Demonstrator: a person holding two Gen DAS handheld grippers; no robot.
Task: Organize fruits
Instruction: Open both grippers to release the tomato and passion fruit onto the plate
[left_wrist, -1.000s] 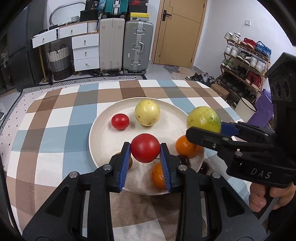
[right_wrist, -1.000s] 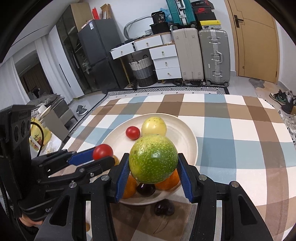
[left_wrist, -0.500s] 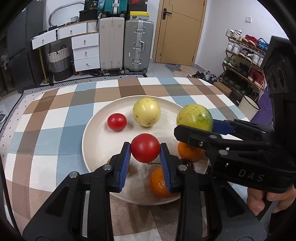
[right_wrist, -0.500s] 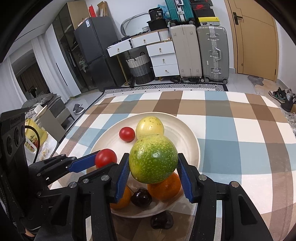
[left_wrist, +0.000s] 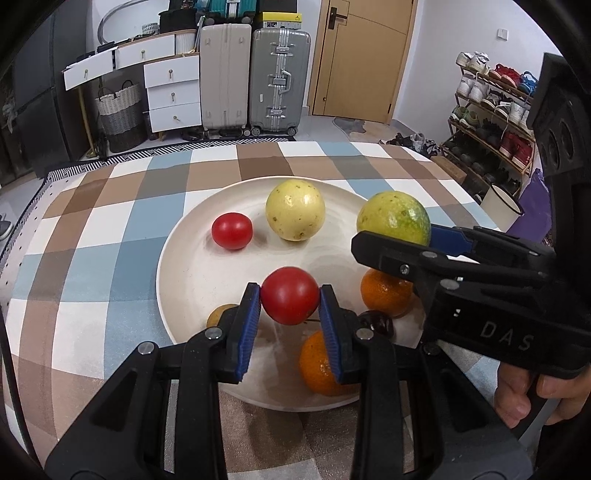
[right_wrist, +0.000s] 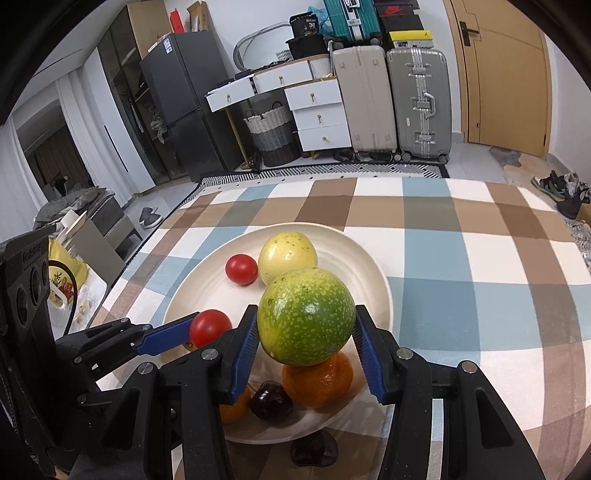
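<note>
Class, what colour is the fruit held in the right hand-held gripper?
Green with pale yellow speckles; clearest in the right wrist view.

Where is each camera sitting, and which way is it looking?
Left wrist view: sits on the left gripper, looking forward along its fingers at the red tomato it holds above the plate; the right gripper and a hand show at right.
Right wrist view: sits on the right gripper, looking at the green fruit it holds; the left gripper shows at left.
Both share the plate, both held fruits, the yellow fruit and the small tomato.
</note>
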